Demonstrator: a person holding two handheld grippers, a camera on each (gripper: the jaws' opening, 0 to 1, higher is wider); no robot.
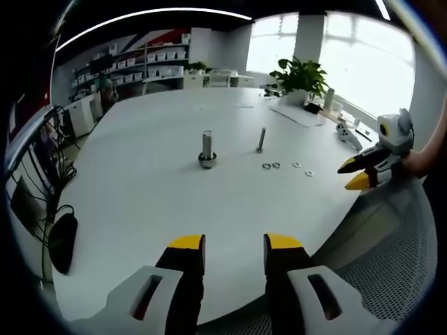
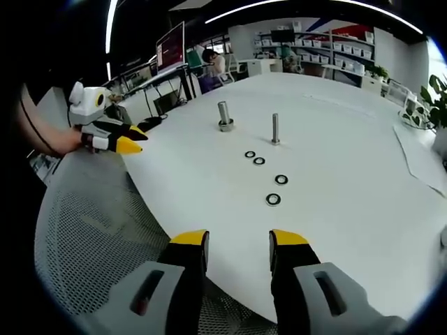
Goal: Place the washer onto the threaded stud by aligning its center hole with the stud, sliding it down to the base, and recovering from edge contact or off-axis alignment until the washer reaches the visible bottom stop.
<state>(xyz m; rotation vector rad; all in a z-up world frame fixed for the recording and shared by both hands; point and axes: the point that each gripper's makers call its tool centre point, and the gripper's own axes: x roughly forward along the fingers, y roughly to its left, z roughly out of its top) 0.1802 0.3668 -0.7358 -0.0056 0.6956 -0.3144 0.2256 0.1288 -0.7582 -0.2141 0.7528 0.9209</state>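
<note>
Washers: four loose on the white table (image 2: pixel 363 209) mid-frame in the right gripper view, nearest washer (image 2: pixel 273 199) flat. Thin threaded stud (image 2: pixel 275 129) upright above them, thicker bolt (image 2: pixel 223 115) to its left. Right gripper (image 2: pixel 239 244) and left gripper (image 1: pixel 234 246) both gaping, holding nothing.

Each handheld tool is a light grey moulded plastic body with a slotted opening per side, ending in two black jaws capped with yellow tips: the left gripper (image 1: pixel 235 243) and the right gripper (image 2: pixel 239 239) look alike.
</note>
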